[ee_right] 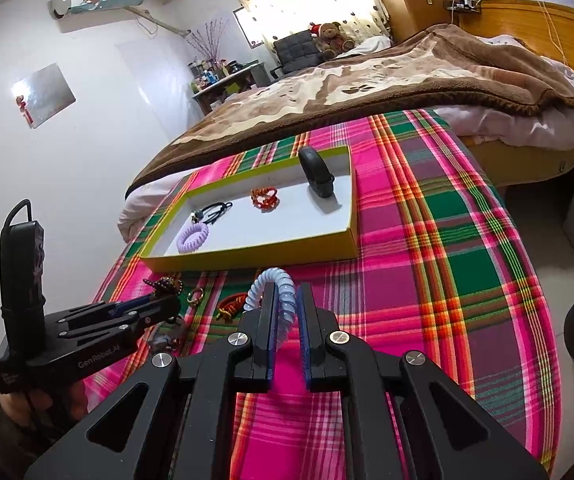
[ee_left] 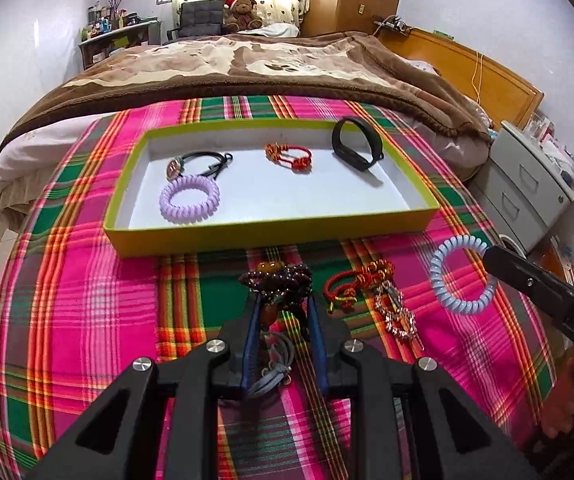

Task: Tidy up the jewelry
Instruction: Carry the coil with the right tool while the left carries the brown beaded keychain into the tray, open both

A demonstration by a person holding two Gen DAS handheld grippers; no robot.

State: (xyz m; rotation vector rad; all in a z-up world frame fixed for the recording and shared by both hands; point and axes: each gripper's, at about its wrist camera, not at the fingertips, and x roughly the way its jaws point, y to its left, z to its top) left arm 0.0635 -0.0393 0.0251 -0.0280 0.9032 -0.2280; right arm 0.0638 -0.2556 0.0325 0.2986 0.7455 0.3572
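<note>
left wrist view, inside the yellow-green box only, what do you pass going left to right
black cord bracelet with a round charm and the purple spiral hair tie just in front of it → red and orange knotted bracelet → black wristband, standing on edge at the right end

Four pieces are lying in the one tray: one purple coil band by its left wall, one black cord bracelet, one red knotted bracelet, one black wristband near its far right corner. Four more are showing in front of the tray's near edge: one beaded bracelet, one red cord bracelet, one sparkly chain, one blue coil band.
</note>
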